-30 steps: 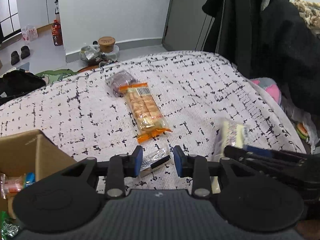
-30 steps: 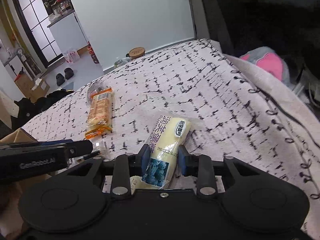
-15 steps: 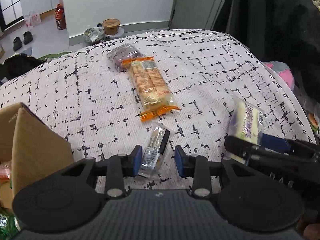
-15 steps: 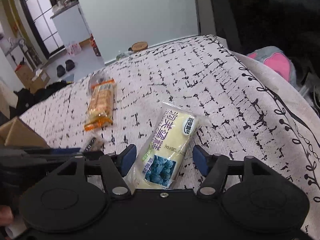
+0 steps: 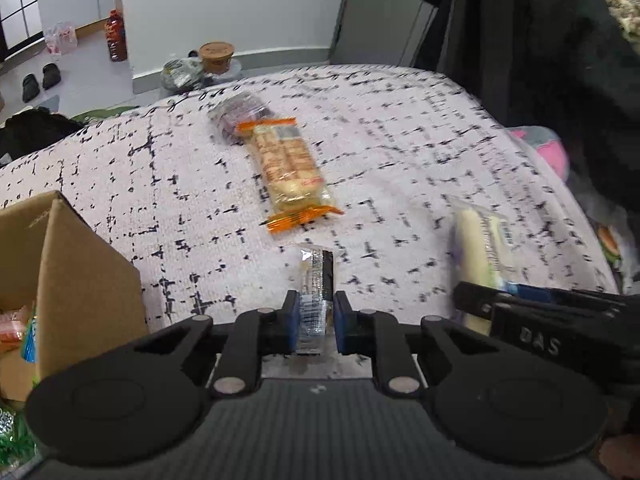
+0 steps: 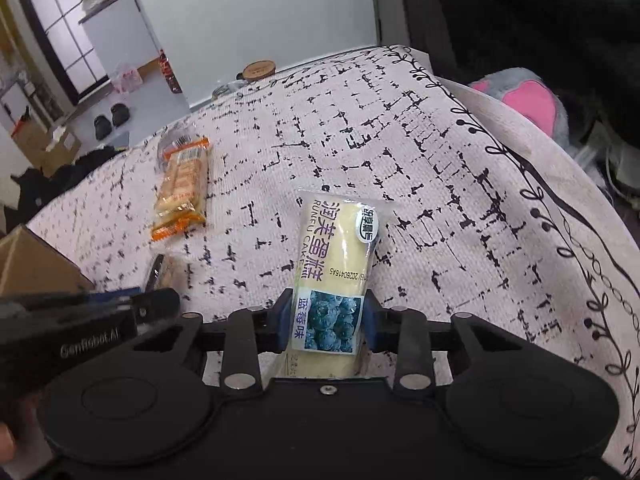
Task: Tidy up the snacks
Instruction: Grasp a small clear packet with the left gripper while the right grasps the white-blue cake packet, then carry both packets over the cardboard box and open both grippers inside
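Left gripper (image 5: 316, 316): its blue pads were clamped on the near end of the small clear-wrapped snack bar (image 5: 316, 284), at the lower centre of the left wrist view.
Small snack bar: a thin flat packet of shiny clear film, pale on one side and dark along the other. Its long axis ran straight up the frame, away from the camera, and its far end lay over the cloth.
Right gripper (image 6: 325, 322): its jaws were closing, and the blue pads already pressed both sides of the blueberry cake pack (image 6: 334, 264), at the lower centre of the right wrist view.
Blueberry cake pack: a soft cream-yellow roll in clear plastic, with purple print, a picture of blueberries near the pads and a round white sticker at the far end. Its long axis pointed up the frame, leaning slightly to the right.
Orange cracker pack (image 5: 290, 168): a long clear sleeve with orange crimped ends and pale biscuits inside. It lay above the left gripper, slanting from upper left to lower right.
Dark wrapped snack (image 5: 236, 118): a crinkled clear bag touching the far end of the cracker pack.
Cloth (image 5: 400, 140): white woven textile with broken black lines under all the snacks.
Cardboard box (image 5: 72, 276): brown and open, at the left edge, with coloured packets inside.
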`<move>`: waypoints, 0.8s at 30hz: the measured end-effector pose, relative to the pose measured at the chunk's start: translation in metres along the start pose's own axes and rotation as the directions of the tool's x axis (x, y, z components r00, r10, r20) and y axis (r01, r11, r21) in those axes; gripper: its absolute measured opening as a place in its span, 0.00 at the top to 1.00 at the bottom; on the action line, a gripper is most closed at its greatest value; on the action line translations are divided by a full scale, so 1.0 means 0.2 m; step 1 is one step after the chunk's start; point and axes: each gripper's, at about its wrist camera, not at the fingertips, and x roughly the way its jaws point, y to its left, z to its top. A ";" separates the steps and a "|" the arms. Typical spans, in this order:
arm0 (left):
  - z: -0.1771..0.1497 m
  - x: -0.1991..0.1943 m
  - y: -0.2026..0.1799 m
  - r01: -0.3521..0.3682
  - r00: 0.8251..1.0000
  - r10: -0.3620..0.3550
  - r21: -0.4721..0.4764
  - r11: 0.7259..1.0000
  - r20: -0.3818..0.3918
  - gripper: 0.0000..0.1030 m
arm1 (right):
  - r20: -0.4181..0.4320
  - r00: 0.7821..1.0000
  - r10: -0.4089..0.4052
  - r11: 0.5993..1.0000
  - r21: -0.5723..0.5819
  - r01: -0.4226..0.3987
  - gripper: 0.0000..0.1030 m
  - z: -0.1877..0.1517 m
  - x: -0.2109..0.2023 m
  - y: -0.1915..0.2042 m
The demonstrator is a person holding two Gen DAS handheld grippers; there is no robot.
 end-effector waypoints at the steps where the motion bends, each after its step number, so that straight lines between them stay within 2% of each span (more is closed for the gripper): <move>1: 0.00 -0.02 0.00 0.007 1.000 -0.007 0.003 1.000 0.007 0.84 | 0.006 1.000 0.009 1.000 0.006 -0.009 0.68 0.00 -0.02 0.00; 18: 0.01 -0.41 0.07 0.073 0.988 -0.070 -0.014 0.997 0.140 0.84 | 0.126 0.988 0.090 0.996 0.011 -0.092 0.69 0.04 -0.31 0.18; 24: -0.01 -0.53 0.14 0.063 0.984 -0.059 -0.022 0.998 0.170 0.84 | 0.149 0.981 0.121 0.993 -0.010 -0.121 0.69 0.03 -0.39 0.28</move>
